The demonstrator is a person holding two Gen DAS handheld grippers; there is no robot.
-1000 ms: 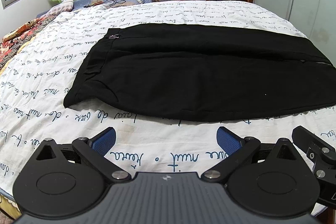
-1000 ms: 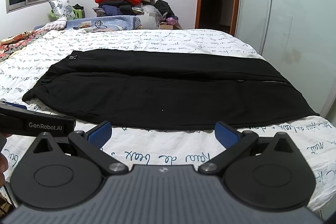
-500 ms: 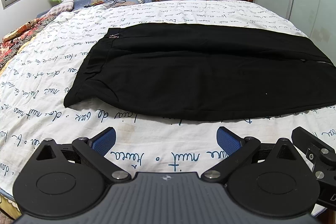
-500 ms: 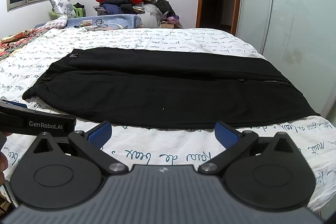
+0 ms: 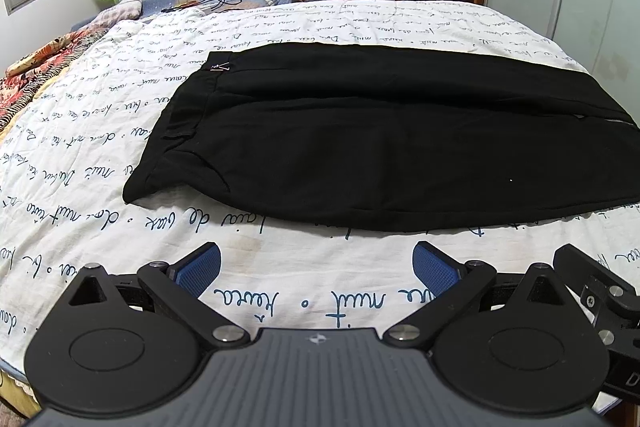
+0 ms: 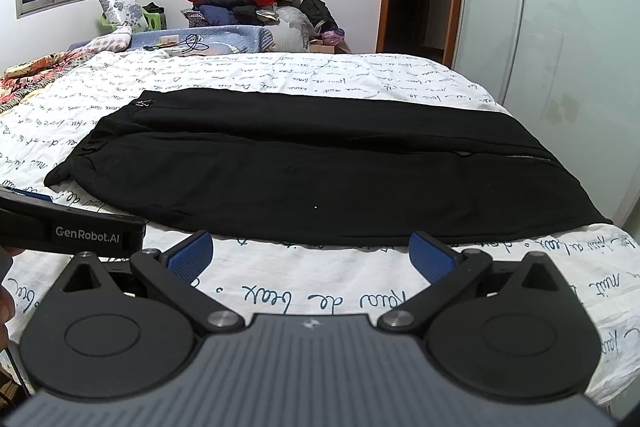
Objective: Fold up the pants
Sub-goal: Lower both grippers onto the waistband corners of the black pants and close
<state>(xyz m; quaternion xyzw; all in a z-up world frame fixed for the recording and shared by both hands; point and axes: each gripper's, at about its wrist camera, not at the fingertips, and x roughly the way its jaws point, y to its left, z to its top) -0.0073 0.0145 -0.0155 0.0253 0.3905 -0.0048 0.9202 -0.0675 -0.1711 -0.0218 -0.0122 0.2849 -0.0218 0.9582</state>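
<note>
Our tongs, left and right, gape empty; pants, seemingly halved, may bunch if gripped unevenly.

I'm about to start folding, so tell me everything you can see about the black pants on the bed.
The black pants lie flat across the white bedspread with blue script, already folded lengthwise, one leg over the other. The waistband points left, with a small tag at its far corner; the leg ends run off to the right. The fabric looks soft, matte, nearly smooth, with a long crease. Both tongs, left and right, are open, short of the near edge, touching nothing.
</note>
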